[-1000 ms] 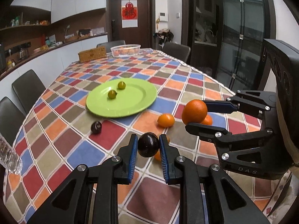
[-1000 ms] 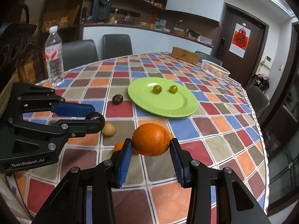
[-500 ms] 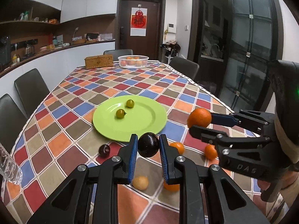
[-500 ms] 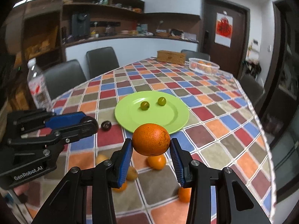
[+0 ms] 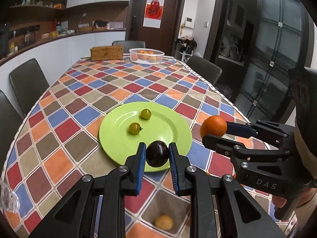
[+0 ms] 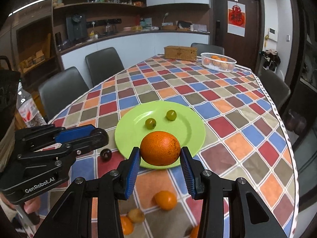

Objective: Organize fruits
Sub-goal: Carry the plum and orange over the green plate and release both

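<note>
left tongs pinch a glossy dark plum (near-black), right tongs clamp a speckled orange.

Checkered table bears green plate, basket.

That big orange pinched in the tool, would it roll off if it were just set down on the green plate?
Probably a little. The orange looks round with no flat side, so it could roll, though the green plate dishes inward and its rim may stop it. The two small green fruits sit still there. Its pitted skin likely grips well in the right hand-held gripper.
</note>
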A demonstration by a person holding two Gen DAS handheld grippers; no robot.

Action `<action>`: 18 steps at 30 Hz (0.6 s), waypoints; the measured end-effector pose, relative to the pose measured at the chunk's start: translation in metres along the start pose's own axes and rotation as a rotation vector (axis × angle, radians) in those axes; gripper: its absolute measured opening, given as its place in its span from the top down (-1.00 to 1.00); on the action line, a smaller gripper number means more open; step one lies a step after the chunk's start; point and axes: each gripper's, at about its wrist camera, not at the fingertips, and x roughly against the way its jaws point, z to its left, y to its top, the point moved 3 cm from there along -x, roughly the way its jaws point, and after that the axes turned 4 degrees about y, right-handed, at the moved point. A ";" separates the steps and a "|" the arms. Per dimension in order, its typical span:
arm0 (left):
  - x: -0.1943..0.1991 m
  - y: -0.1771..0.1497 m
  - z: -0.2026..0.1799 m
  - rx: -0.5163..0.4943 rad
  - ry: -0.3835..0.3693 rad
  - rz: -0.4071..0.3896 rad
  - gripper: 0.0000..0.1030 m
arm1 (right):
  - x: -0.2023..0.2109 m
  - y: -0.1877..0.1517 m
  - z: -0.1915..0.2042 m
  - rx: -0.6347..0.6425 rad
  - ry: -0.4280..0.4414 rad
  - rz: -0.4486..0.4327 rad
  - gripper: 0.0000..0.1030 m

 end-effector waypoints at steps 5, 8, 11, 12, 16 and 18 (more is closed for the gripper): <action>-0.025 0.013 0.010 0.022 -0.008 0.062 0.55 | -0.023 0.016 -0.005 0.010 0.013 0.060 0.18; -0.042 0.018 0.017 0.045 -0.014 0.107 0.55 | -0.043 0.021 -0.013 -0.023 0.032 0.112 0.18; -0.059 0.021 0.021 0.052 -0.015 0.156 0.55 | -0.063 0.024 -0.024 -0.076 0.053 0.171 0.18; -0.064 0.021 0.022 0.055 -0.016 0.172 0.55 | -0.069 0.024 -0.027 -0.094 0.059 0.187 0.18; -0.090 0.019 0.030 0.100 -0.055 0.258 0.55 | -0.093 0.022 -0.038 -0.144 0.072 0.257 0.18; -0.098 0.018 0.032 0.111 -0.059 0.281 0.55 | -0.103 0.021 -0.040 -0.145 0.074 0.282 0.18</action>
